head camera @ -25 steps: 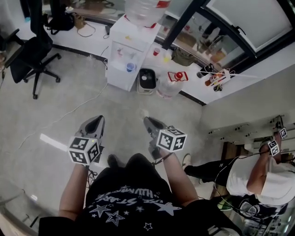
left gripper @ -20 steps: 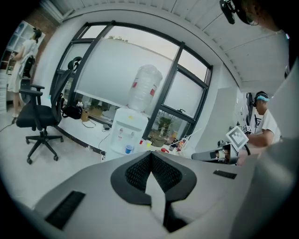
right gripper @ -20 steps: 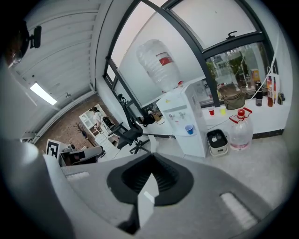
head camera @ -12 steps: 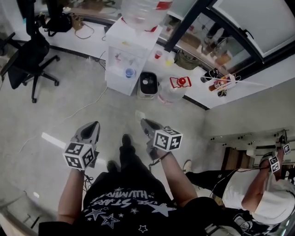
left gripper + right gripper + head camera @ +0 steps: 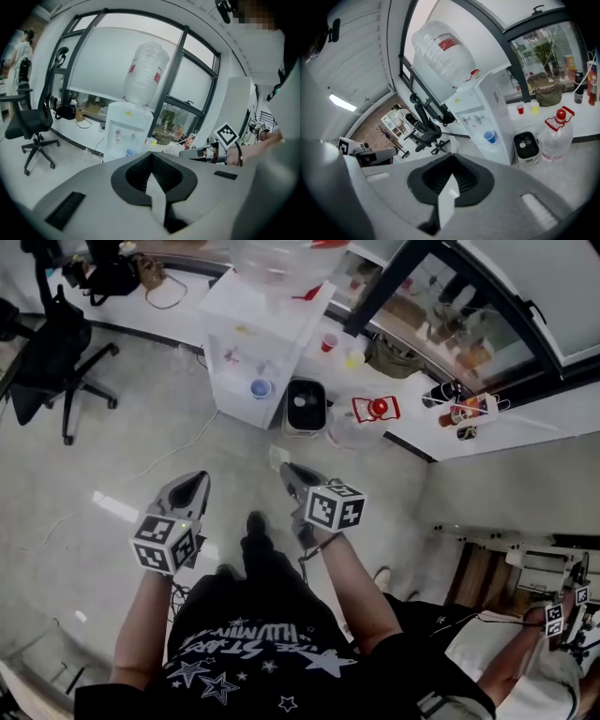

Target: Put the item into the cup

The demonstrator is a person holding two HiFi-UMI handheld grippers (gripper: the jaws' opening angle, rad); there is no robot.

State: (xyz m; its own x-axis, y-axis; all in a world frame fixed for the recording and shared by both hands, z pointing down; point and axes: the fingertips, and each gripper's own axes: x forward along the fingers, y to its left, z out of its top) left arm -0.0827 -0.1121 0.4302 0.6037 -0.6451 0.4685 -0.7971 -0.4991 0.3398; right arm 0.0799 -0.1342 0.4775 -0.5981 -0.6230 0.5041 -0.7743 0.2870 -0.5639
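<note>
left tool (image 5: 198,478) and right tool (image 5: 286,469) are both closed, empty; the blue cup (image 5: 260,387) at upper centre looks light (likely thin plastic), so hold its wall gently.

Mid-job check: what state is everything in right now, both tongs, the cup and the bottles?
Left tongs: shut, nothing held.
Right tongs: shut, nothing held.
Small blue cup: upright in the alcove of the white water dispenser.
Large clear water bottle: inverted on top of the dispenser.
Clear jug with red handle: upright on the floor, red cap on.
</note>
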